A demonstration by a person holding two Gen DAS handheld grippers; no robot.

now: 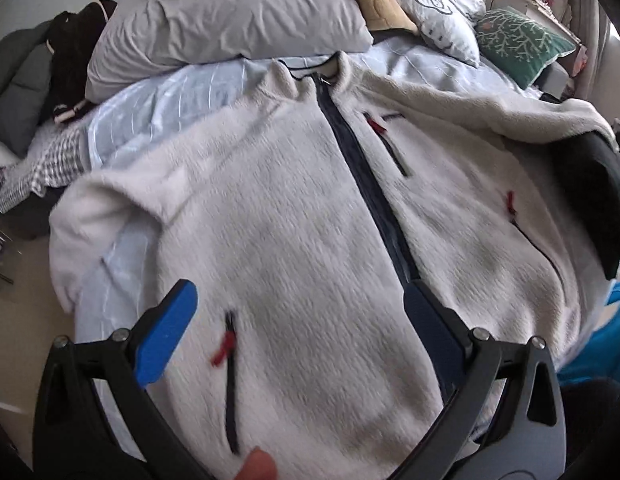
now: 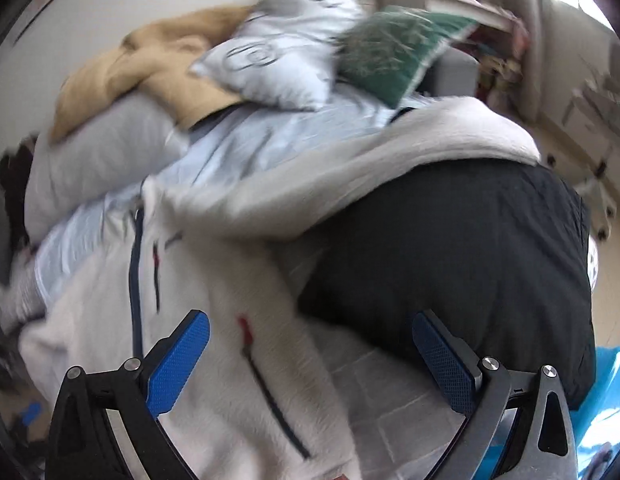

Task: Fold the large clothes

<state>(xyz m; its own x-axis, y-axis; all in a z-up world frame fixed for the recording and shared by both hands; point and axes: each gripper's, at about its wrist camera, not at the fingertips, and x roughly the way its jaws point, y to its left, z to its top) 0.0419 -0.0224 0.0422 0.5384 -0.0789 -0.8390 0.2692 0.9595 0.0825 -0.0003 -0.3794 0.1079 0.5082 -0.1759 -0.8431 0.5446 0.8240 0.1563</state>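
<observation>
A cream fleece zip-up jacket (image 1: pixel 294 216) lies front-up on a pale blue striped bedsheet (image 1: pixel 158 108).

The left gripper (image 1: pixel 300 320) hovers over its lower front, jaws wide and empty. The right gripper (image 2: pixel 310 348), likewise spread, hangs above the jacket's dark lining (image 2: pixel 449 248).

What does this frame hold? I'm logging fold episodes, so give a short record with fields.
surface: bed with light blue cover
garment: white fleece jacket, front up, collar toward the pillows
zipper: dark, closed down the middle
sleeve: lies over a black garment
left gripper: open, above the lower front, holding nothing
right gripper: open, above the jacket's edge, holding nothing
background: grey pillow, green cushion, tan blanket
fold state: not yet begun
</observation>
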